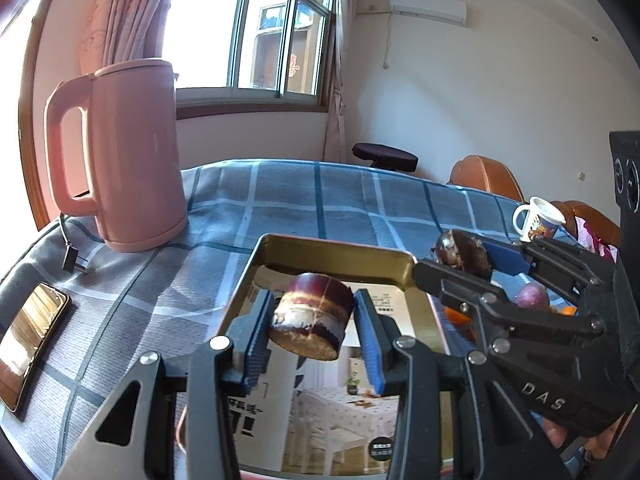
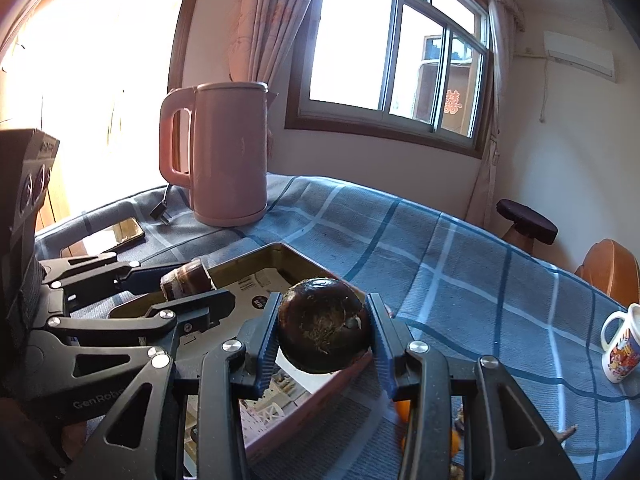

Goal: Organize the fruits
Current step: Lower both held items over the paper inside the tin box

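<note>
Left claw grips a cut, perhaps fibrous, cylinder; right claw a round dark fruit.

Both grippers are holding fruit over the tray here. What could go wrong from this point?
The right gripper pinches a round dark fruit near the tray's right edge; released there, it might roll onto the tablecloth. The left gripper and right crowd together, so a collision could jar the cut sugarcane piece.

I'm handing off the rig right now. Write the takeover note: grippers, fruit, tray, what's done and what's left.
Left gripper: shut on a short sugarcane piece, held above the tray.
Right gripper: shut on a dark round fruit, over the tray's right edge.
Done: both pieces lifted; no fruit visible in the tray.
Left: set both down in the tray, then fetch the purple fruit and orange fruit on the cloth at its right.
</note>
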{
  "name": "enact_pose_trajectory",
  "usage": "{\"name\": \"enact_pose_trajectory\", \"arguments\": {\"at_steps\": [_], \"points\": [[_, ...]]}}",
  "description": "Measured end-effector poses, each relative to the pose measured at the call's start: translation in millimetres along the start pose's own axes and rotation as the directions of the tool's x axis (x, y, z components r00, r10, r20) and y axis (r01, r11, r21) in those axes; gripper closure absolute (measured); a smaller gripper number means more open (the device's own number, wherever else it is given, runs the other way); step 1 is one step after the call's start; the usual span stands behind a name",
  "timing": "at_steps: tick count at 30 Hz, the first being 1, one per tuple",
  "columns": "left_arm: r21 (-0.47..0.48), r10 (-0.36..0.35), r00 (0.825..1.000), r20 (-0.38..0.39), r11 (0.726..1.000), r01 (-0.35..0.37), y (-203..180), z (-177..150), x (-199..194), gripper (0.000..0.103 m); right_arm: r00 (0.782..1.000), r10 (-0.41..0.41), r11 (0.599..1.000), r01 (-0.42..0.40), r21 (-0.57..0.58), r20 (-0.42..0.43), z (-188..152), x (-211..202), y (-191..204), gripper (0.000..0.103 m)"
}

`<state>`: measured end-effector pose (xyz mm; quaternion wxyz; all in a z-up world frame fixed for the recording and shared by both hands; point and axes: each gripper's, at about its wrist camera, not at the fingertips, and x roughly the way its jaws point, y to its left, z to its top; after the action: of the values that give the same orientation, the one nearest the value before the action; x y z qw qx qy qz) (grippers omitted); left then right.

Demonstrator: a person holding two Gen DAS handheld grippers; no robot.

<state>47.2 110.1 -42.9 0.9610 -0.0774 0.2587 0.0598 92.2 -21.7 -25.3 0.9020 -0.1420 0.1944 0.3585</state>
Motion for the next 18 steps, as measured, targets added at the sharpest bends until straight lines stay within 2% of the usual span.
{"name": "enact_pose_trajectory", "arguments": {"at_steps": [12, 18], "points": [[0.007, 0.057, 0.998, -0.037, 0.998, -0.057, 13, 1, 9, 0.060, 0.999, 0.008, 1.000, -0.009, -0.009, -0.043, -4, 17, 10, 0.060], [0.023, 0.059, 0.996, -0.065, 0.998, -0.058, 13, 0, 16, 0.060, 0.998, 0.006, 1.000, -0.007, -0.016, -0.068, -7, 25, 13, 0.060]]}}
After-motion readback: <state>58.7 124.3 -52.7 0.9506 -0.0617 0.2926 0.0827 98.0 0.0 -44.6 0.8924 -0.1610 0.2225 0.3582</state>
